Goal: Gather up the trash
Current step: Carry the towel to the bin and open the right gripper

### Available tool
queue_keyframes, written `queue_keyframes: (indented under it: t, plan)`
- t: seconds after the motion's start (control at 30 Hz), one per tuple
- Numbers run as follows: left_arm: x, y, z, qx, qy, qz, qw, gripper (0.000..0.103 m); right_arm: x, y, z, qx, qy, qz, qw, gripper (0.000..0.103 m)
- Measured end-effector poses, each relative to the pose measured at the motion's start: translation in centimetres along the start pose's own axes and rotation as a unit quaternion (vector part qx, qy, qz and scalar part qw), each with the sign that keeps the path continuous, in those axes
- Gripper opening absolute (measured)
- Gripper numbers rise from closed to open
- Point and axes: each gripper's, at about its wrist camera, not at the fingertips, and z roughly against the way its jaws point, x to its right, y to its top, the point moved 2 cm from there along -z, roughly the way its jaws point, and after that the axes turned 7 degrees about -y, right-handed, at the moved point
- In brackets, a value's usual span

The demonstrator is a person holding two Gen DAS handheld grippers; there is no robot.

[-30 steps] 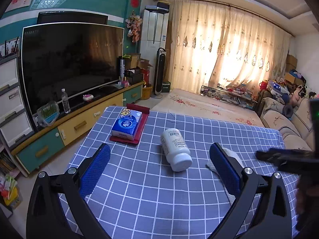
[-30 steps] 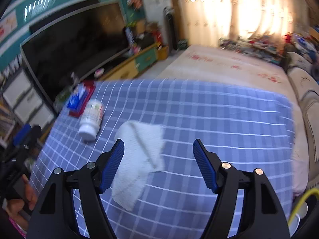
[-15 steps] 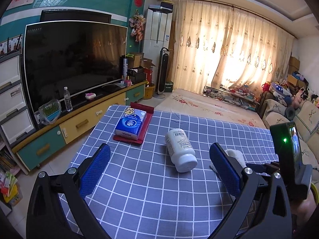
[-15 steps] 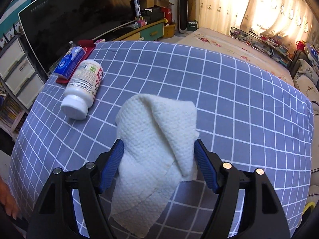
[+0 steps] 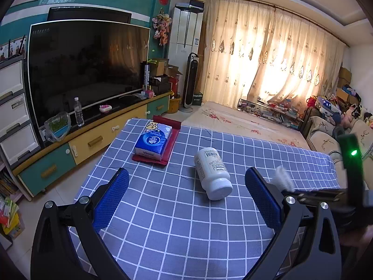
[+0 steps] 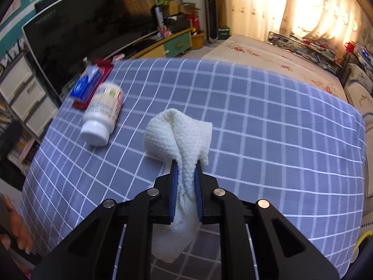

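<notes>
Since half a second ago, the right gripper has been closed: its blue pads, then spread on either side of the paper towel, are now pressed together with the towel bunched between them. The towel, which lay flat on the checked tablecloth, is gathered into a fold; its upper part billows ahead of the fingertips and its lower end hangs behind them, over the near part of the table. In the left wrist view only a white tuft of the towel is seen, beside the right gripper's dark body with its green light (more of that body was visible before).

The left gripper has scarcely been moved; its jaws are spread wide above the cloth and nothing is held between them.

The white bottle is unchanged: it lies on its side near the middle of the table, cap toward the cameras, just left of the towel in the right wrist view and apart from it.

Counted on the table: one paper towel, one white bottle, one blue tissue pack and one red tray beneath that pack, at the far left corner. Two grippers are in view. One clear water bottle stands on the TV cabinet beyond.
</notes>
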Motion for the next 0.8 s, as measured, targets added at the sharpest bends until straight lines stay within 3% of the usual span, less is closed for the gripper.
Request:
queue_keyframes:
  t: [0.23, 0.43, 0.6, 0.8]
  plan:
    - [0.3, -0.4, -0.5, -0.008, 0.000, -0.007, 0.9999, 0.098, 5.2, -1.2, 6.0, 0.048, -0.002, -0.057, 0.997, 0.013]
    - [0.7, -0.6, -0.5, -0.010, -0.004, -0.009, 0.9999, 0.098, 14.3, -5.6, 13.4, 0.109, -0.060, -0.142, 0.982, 0.014]
    - [0.8, -0.6, -0.5, -0.013, -0.008, -0.010, 0.9998, 0.098, 22.8, -11.8, 18.0, 0.125, -0.156, -0.218, 0.955, 0.014]
    - [1.3, -0.8, -0.5, -0.015, -0.009, -0.020, 0.9997, 0.098, 30.7, -18.5, 19.2, 0.096, -0.267, -0.280, 0.917, 0.014]
